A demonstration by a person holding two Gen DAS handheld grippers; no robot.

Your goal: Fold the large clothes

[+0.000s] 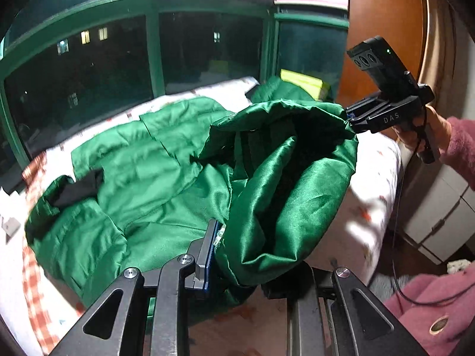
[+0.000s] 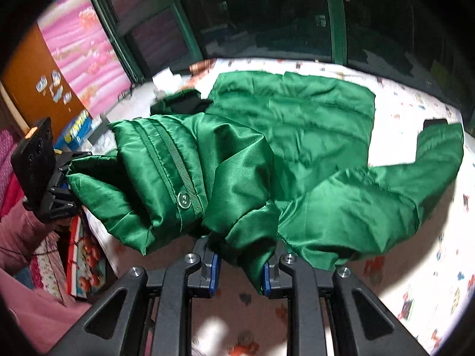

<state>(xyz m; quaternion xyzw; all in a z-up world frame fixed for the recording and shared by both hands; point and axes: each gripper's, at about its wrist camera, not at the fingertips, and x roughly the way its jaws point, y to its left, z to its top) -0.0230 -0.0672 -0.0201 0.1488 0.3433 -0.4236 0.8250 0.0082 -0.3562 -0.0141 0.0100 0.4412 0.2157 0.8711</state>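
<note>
Between both tongs (image 2: pixel 241 270) hangs the green jacket (image 2: pixel 267 154), pinched.

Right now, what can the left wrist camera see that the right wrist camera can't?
Only the left wrist view shows the yellow-green box by the window, the white drawers and the wooden wardrobe.

Only the right wrist view shows the pink curtain, the jacket's green button and the blue box.

Both show the green jacket spread on the patterned bed sheet, with the left gripper and right gripper each pinching a lifted part of it.
</note>
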